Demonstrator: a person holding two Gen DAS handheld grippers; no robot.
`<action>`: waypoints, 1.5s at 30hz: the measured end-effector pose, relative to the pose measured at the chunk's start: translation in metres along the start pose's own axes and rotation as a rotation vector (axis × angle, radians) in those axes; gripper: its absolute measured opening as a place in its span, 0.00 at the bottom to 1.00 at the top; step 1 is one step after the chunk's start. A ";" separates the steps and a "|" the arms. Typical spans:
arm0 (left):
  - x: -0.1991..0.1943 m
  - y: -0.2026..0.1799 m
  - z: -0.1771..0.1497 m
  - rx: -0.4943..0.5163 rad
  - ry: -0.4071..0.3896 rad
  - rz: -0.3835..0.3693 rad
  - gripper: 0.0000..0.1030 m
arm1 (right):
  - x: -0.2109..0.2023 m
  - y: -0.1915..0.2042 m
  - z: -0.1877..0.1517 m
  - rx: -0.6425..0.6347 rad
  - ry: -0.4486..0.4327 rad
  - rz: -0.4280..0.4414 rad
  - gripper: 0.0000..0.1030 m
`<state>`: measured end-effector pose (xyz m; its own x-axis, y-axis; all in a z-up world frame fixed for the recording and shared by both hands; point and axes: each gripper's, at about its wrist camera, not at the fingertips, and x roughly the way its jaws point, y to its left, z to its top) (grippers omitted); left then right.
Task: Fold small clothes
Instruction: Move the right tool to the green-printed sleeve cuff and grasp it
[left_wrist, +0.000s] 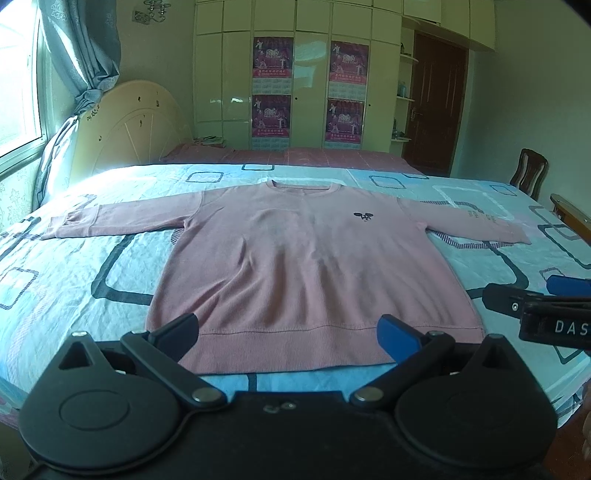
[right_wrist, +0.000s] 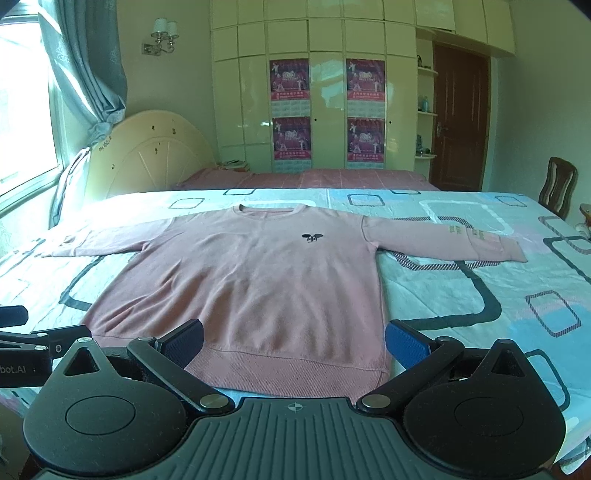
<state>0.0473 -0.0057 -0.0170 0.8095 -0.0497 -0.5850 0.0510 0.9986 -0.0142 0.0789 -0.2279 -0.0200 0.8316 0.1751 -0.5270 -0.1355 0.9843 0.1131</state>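
Observation:
A pink long-sleeved sweatshirt (left_wrist: 295, 254) lies flat and face up on the bed, both sleeves spread out sideways, hem toward me. It also shows in the right wrist view (right_wrist: 258, 280). My left gripper (left_wrist: 288, 332) is open and empty, hovering just above the hem. My right gripper (right_wrist: 293, 341) is open and empty, over the hem's right half. The right gripper also shows at the right edge of the left wrist view (left_wrist: 535, 302). The left gripper shows at the left edge of the right wrist view (right_wrist: 22, 332).
The bed has a light blue sheet (left_wrist: 92, 280) with dark square outlines. A cream headboard (left_wrist: 133, 125) and a curtained window (left_wrist: 22, 74) are at the left. A wooden chair (left_wrist: 528, 177) stands at the right. Wardrobes (left_wrist: 295, 74) and a door (left_wrist: 436, 103) are behind.

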 end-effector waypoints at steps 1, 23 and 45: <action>0.006 0.000 0.003 0.008 0.000 0.000 0.99 | 0.005 -0.002 0.002 0.001 0.003 -0.004 1.00; 0.174 -0.003 0.105 0.136 0.023 -0.175 0.99 | 0.141 -0.087 0.090 0.149 0.025 -0.213 1.00; 0.275 -0.105 0.121 0.026 0.201 -0.053 0.99 | 0.222 -0.382 0.082 0.522 0.036 -0.365 0.99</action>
<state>0.3352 -0.1262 -0.0787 0.6726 -0.0946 -0.7339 0.1077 0.9937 -0.0294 0.3595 -0.5667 -0.1113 0.7552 -0.1597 -0.6358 0.4409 0.8415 0.3123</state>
